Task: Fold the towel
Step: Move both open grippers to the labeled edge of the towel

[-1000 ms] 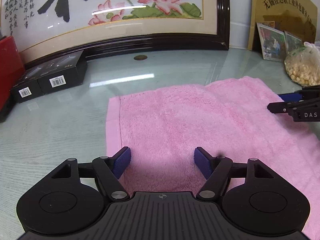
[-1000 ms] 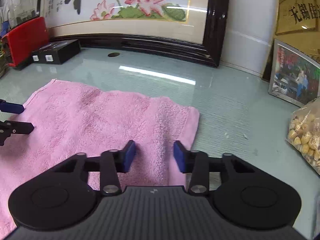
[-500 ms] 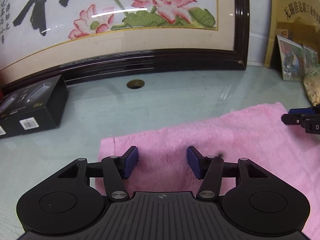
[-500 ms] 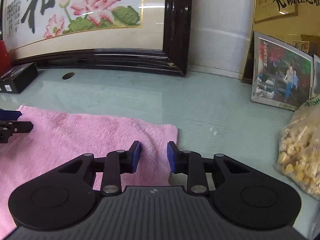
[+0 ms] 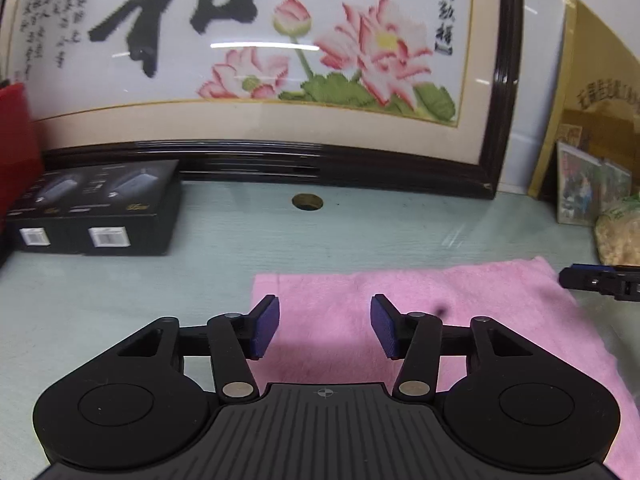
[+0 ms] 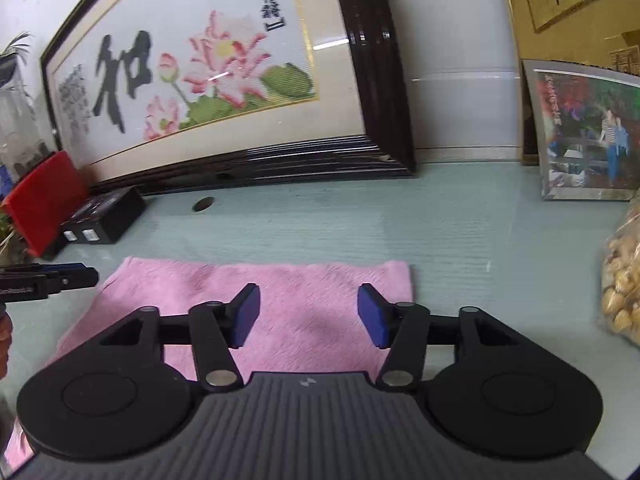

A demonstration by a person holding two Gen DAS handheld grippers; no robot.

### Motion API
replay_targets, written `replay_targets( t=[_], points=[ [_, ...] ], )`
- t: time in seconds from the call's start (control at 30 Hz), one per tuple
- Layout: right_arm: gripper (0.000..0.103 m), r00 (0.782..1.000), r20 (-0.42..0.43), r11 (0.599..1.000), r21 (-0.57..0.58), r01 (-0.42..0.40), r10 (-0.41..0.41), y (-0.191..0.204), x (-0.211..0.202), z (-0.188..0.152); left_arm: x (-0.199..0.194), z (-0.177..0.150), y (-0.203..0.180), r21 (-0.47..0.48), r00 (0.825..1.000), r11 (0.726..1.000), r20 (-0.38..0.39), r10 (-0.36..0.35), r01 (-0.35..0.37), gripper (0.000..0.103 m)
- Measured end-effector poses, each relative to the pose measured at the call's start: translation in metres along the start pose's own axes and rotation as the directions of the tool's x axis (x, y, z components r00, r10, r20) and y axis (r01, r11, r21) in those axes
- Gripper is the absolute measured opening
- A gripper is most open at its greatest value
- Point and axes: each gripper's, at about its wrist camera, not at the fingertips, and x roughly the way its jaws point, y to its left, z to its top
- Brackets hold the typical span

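A pink towel (image 5: pixel 420 300) lies flat on the glass tabletop; it also shows in the right wrist view (image 6: pixel 288 292). My left gripper (image 5: pixel 324 326) is open and empty, low over the towel's far left corner. My right gripper (image 6: pixel 308 314) is open and empty, low over the towel near its far right corner. The right gripper's tip shows at the right edge of the left wrist view (image 5: pixel 600 280). The left gripper's tip shows at the left edge of the right wrist view (image 6: pixel 48 278).
A large framed lotus picture (image 5: pixel 280 80) leans on the wall behind. Two black boxes (image 5: pixel 92 212) and a red case (image 5: pixel 16 144) stand far left. A framed photo (image 6: pixel 588 132) and a bag of nuts (image 6: pixel 624 272) stand at the right.
Both grippers have moved forward to the towel's far edge and tilted up. Both sets of jaws have opened wider. The towel has not moved.
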Motion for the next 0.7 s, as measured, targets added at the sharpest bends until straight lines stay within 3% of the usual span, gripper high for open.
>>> replay_targets(
  t=[0.17,0.23,0.3,0.53,0.7],
  points=[
    [0.064,0.997,0.054,0.997,-0.051,-0.057,0.06,0.012,-0.053,-0.035,-0.062,-0.051,0.0,0.085,0.999,0.996,0.034,-0.025,0.022,0.069],
    [0.074,0.993,0.081,0.995,-0.058,-0.085,0.089,0.015,-0.078,-0.052,-0.08,-0.068,-0.001,0.107,0.998,0.994,0.053,-0.037,0.031,0.075],
    [0.076,0.988,0.112,0.992,-0.067,-0.103,0.11,0.016,-0.113,-0.078,-0.1,-0.091,-0.001,0.129,0.995,0.991,0.081,-0.058,0.048,0.077],
    [0.078,0.978,0.196,0.99,-0.13,-0.048,0.073,0.017,-0.2,-0.154,-0.137,-0.149,-0.006,0.181,0.983,0.978,0.133,-0.126,0.101,0.079],
    [0.078,0.977,0.209,0.99,-0.139,0.0,0.029,0.021,-0.204,-0.182,-0.139,-0.172,-0.018,0.224,0.983,0.971,0.139,-0.116,0.083,0.079]
  ],
)
